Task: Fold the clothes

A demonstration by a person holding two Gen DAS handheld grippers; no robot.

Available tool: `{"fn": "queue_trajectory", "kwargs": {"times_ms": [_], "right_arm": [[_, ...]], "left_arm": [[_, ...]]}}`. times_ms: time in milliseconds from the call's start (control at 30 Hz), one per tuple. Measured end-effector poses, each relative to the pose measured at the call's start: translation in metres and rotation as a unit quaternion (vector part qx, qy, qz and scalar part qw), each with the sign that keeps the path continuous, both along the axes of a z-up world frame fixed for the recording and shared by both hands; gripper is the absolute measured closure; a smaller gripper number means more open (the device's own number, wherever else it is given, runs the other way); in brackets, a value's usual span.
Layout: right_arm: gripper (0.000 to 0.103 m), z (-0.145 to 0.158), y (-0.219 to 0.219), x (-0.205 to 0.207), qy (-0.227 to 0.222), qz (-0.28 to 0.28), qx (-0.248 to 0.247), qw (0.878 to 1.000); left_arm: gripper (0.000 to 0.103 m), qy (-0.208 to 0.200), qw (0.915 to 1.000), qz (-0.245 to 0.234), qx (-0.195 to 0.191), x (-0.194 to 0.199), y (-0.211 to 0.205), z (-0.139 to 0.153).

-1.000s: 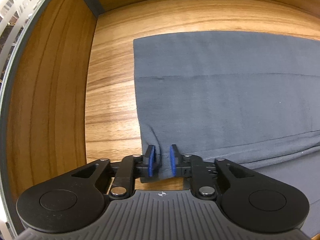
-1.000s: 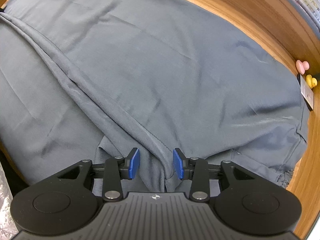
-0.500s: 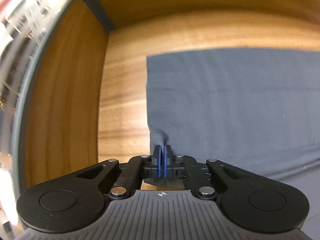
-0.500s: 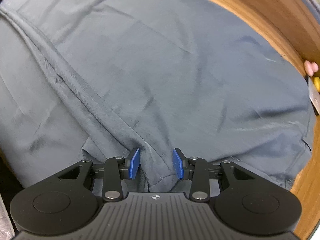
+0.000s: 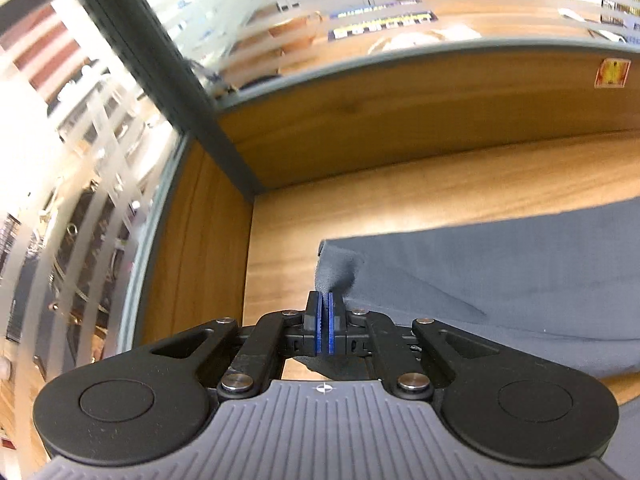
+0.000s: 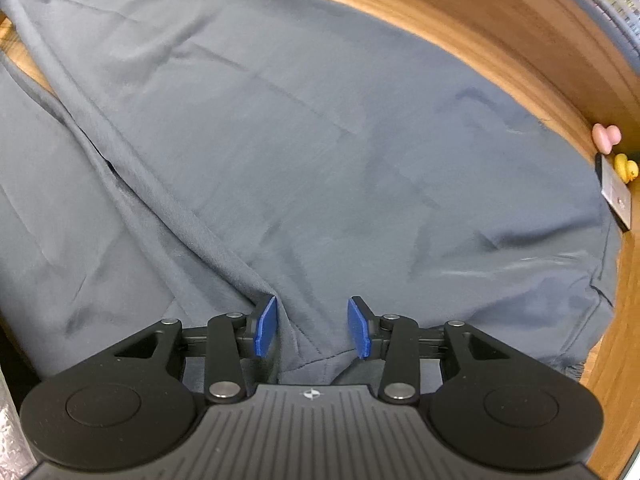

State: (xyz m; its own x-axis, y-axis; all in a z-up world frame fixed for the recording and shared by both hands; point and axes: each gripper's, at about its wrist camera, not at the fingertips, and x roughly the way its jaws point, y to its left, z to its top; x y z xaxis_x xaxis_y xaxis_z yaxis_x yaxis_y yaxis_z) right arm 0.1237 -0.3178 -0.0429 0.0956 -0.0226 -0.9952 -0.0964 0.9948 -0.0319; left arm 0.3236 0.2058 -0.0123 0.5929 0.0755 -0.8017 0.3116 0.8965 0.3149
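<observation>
garment [image 5: 500, 280] corner lifted | left tongs [image 5: 325, 312] pinching | right tongs [image 6: 312, 326] apart

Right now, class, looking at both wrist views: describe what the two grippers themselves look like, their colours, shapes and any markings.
Both look alike. The left gripper and the right gripper have matte black linkage arms with silver rivets, round black discs at either side, and a ribbed grey body bearing a small white crosshair mark. Their fingers carry flat blue pads. No cables, hands or sleeves show.

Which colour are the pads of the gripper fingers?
Blue; the right hand-held gripper's pads show it best in the right wrist view.
</observation>
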Motion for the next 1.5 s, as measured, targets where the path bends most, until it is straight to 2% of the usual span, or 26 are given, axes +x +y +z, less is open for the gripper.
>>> {"fn": "queue_trajectory", "kwargs": {"times_ms": [267, 400, 633, 733, 967, 1167, 1500], "right_arm": [[0.058, 0.014, -0.014, -0.007, -0.02, -0.016, 0.016, 1.0], [0.058, 0.021, -0.008, 0.002, -0.035, -0.012, 0.052, 0.998], [0.058, 0.01, 0.038, 0.043, -0.045, 0.066, 0.061, 0.995], [0.058, 0.007, 0.056, 0.065, -0.057, 0.08, 0.07, 0.993], [0.058, -0.003, 0.117, 0.118, -0.069, 0.141, 0.104, 0.982], [0.058, -0.013, 0.147, 0.131, -0.055, 0.167, 0.13, 0.976], [0.058, -0.025, 0.167, 0.135, -0.035, 0.181, 0.144, 0.972]], "left_arm": [[0.099, 0.007, 0.9999, 0.004, 0.008, -0.007, 0.005, 0.005], [0.099, 0.002, 0.9999, 0.011, 0.001, -0.012, 0.008, 0.013], [0.099, -0.011, 0.9999, 0.008, -0.008, -0.018, 0.009, 0.024], [0.099, -0.014, 0.9998, 0.005, -0.01, -0.016, 0.009, 0.025], [0.099, -0.013, 0.9999, -0.003, -0.01, -0.019, 0.012, 0.021], [0.099, -0.008, 0.9998, 0.001, -0.018, -0.017, 0.02, 0.013], [0.099, -0.024, 0.9993, 0.002, -0.029, -0.017, 0.021, 0.019]]}}
